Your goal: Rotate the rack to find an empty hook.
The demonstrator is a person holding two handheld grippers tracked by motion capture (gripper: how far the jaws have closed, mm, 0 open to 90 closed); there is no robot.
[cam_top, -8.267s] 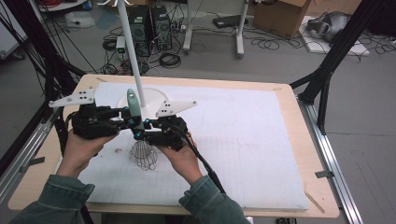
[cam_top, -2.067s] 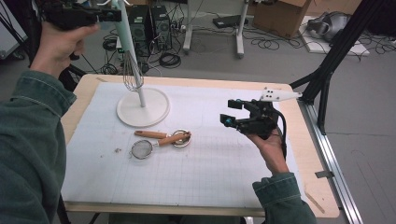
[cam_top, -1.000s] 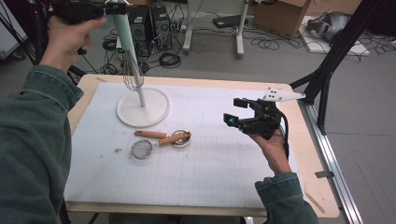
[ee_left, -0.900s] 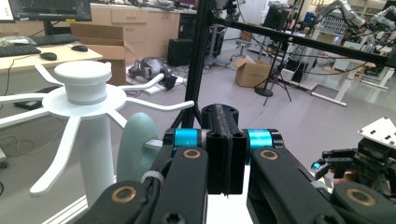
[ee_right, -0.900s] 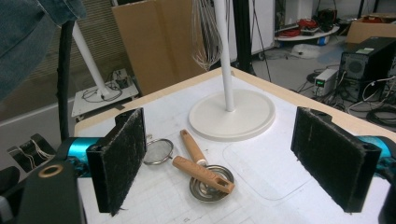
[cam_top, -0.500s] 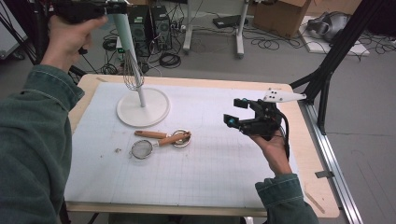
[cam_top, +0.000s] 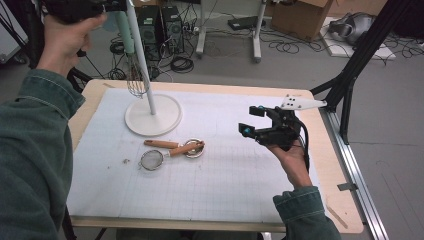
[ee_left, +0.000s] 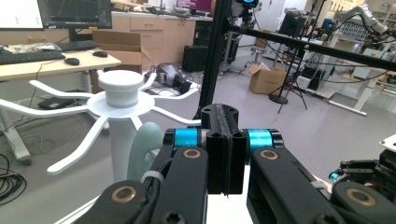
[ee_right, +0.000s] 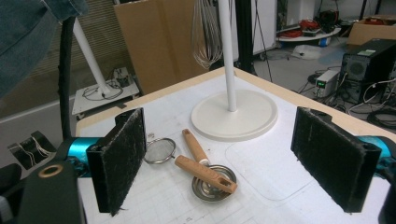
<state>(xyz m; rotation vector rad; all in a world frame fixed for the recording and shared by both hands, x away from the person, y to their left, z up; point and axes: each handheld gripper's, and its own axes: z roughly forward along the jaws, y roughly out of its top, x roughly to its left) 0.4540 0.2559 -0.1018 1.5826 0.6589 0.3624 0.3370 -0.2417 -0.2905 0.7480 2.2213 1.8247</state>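
Fingers (ee_left: 226, 154) shut, pressed together empty

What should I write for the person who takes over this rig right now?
Left gripper: shut, nothing between its jaws, up by the top of the stand.
Right gripper: open, empty, over the right side of the mat.
Done: the whisk hangs beside the stand's pole.
Left: the strainer and the scoop lie crossed on the mat; they probably go up next.
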